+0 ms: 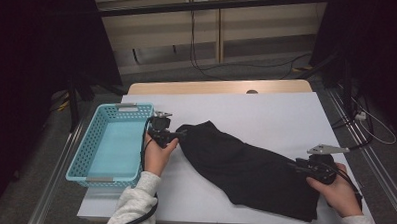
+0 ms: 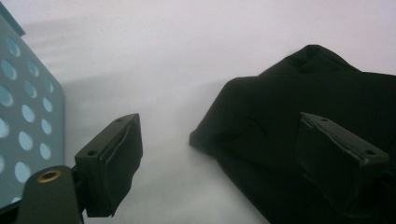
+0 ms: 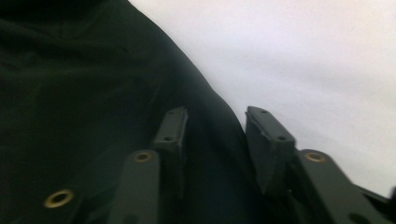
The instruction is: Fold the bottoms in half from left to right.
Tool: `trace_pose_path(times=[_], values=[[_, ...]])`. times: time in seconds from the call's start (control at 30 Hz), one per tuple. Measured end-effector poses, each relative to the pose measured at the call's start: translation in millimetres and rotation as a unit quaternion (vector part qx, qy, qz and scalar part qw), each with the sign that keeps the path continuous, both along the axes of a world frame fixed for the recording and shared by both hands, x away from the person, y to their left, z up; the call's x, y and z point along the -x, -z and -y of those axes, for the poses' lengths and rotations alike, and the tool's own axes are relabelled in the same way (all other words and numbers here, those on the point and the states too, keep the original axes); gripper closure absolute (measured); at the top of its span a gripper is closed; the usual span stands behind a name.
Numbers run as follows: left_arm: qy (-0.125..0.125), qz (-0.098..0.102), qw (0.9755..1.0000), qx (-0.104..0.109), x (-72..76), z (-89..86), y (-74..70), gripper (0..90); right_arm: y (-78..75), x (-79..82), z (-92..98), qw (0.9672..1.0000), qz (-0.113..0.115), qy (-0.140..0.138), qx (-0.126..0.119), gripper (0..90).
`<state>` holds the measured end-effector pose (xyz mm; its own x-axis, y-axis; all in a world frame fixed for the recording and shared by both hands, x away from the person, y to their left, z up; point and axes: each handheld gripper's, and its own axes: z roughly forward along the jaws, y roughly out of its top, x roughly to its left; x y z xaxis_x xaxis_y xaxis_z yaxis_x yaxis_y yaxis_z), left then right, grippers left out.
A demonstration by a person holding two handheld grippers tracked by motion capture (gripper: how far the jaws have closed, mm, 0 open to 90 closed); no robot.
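The left gripper stands wide apart, empty, at the near corner of the black crumpled cloth garment; the right gripper straddles its edge, jaws narrowed. A turquoise perforated plastic basket sits just left on the white table

My sleeves are pale grey fleece, cuffed at the wrists; my left hand-held gripper is black, with a black cable trailing along my forearm; my right hand-held gripper is black too, topped by a grey three-cornered plate; its black jaws are blocky, with small screw holes and brass-ringed pivots.
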<state>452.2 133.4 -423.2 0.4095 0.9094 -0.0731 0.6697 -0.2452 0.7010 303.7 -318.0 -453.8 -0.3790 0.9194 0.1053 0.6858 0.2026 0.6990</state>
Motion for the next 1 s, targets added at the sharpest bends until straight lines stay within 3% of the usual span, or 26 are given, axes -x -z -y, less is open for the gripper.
trace_pose_path(times=[0.1, 0.13, 0.3, 0.33, 0.43, 0.53, 0.63, 0.73, 0.87, 0.9, 1.0], values=[[0.003, -0.003, 1.0000, 0.001, -0.9, -0.1, -2.0, 15.0, -1.1, 1.8, 0.6, 0.9999, -0.009, -0.011, -0.008, 83.9], [0.002, -0.001, 1.0000, 0.004, -1.0, 0.7, -2.0, 14.6, -0.3, 3.2, 0.1, 0.9994, -0.015, -0.019, -0.026, 85.5], [0.005, 0.001, 1.0000, -0.005, -0.7, 3.4, -4.9, 14.3, 0.6, 5.4, 1.7, 0.9979, -0.024, -0.023, -0.055, 87.1], [0.003, 0.001, 1.0000, -0.005, -0.3, 3.2, -5.7, 14.3, -0.2, 5.4, 2.3, 0.9979, -0.027, -0.025, -0.054, 87.3], [-0.001, 0.000, 1.0000, -0.005, 0.0, 2.0, -4.3, 14.8, -5.9, 7.4, 8.7, 0.9991, -0.028, -0.025, -0.018, 88.1], [-0.003, -0.011, 0.9999, 0.003, -0.6, 0.9, -2.3, 14.7, -8.7, 10.9, 21.8, 0.9995, -0.029, -0.013, -0.003, 88.2], [-0.008, -0.014, 0.9999, 0.008, -2.2, -0.4, 0.4, 15.7, -10.0, 13.3, 36.0, 0.9996, -0.028, 0.011, 0.002, 88.1], [-0.012, -0.022, 0.9997, 0.005, -3.7, -0.4, 4.9, 15.5, -8.3, 14.1, 42.4, 0.9996, -0.023, 0.018, 0.004, 87.8], [-0.010, -0.030, 0.9995, 0.009, -4.8, 0.1, 8.3, 16.5, -8.8, 13.5, 42.9, 0.9993, -0.003, 0.037, -0.005, 80.6], [-0.008, -0.031, 0.9995, 0.000, -4.9, -1.0, 10.1, 18.4, -9.2, 12.9, 40.7, 0.9995, -0.003, 0.029, -0.011, 75.9], [-0.010, -0.034, 0.9994, 0.001, -4.9, -3.3, 11.6, 25.1, -11.4, 11.8, 33.5, 0.9995, 0.003, 0.028, -0.011, 58.8]])
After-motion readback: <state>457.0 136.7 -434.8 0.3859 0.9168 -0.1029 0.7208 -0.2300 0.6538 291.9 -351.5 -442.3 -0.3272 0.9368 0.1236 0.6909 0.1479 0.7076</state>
